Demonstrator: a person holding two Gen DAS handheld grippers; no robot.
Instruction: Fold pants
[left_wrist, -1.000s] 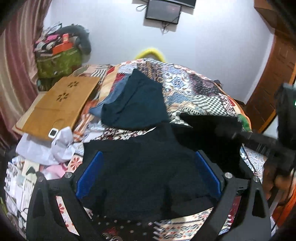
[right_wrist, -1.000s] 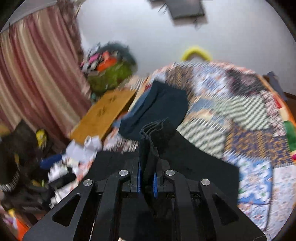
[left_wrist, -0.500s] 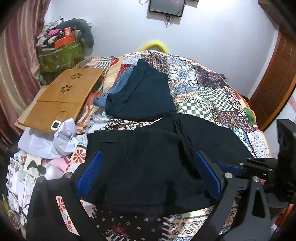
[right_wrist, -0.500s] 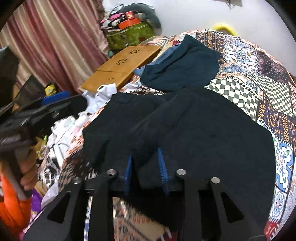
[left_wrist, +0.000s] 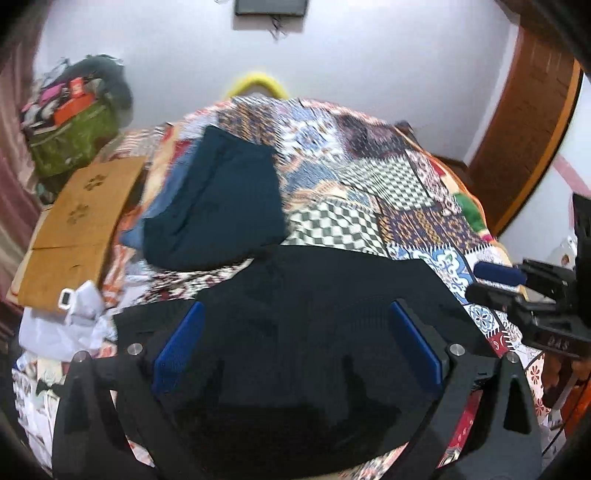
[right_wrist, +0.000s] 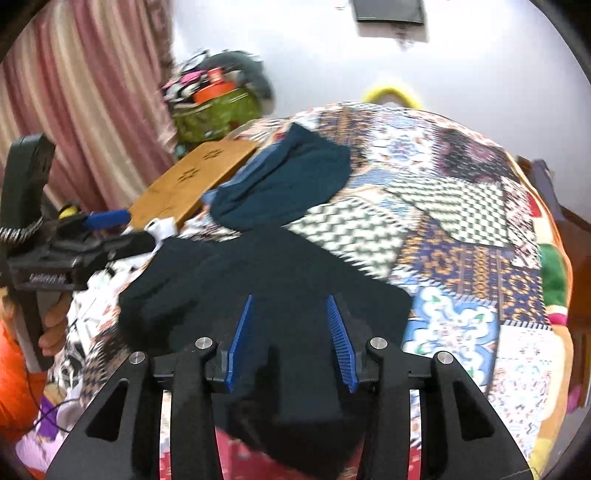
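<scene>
The black pants (left_wrist: 314, 332) lie folded over on the patchwork bedspread (left_wrist: 388, 184), at the near edge of the bed. At 12 o'clock from them sits a pile of dark blue folded clothes (left_wrist: 221, 210).

The left gripper (left_wrist: 295, 343) hangs over the pants with its blue pads wide apart and nothing in them. The right gripper (right_wrist: 291, 339) also has its pads apart, with cloth lying between them but not pinched.

The next fold should go well if each claw comes down on one corner of the same short edge, bites all the layers together, and both lift at the same speed. If one pulls first, the cloth will likely slide crooked.

The left view shows the brown door (left_wrist: 532, 122) at 2 o'clock and the right gripper from the side. The right view shows the striped curtain (right_wrist: 92, 110) at 10 o'clock and a hand (right_wrist: 55, 328) on the left gripper's handle. Both views are blurry, so the pants' edges are hard to trace.
</scene>
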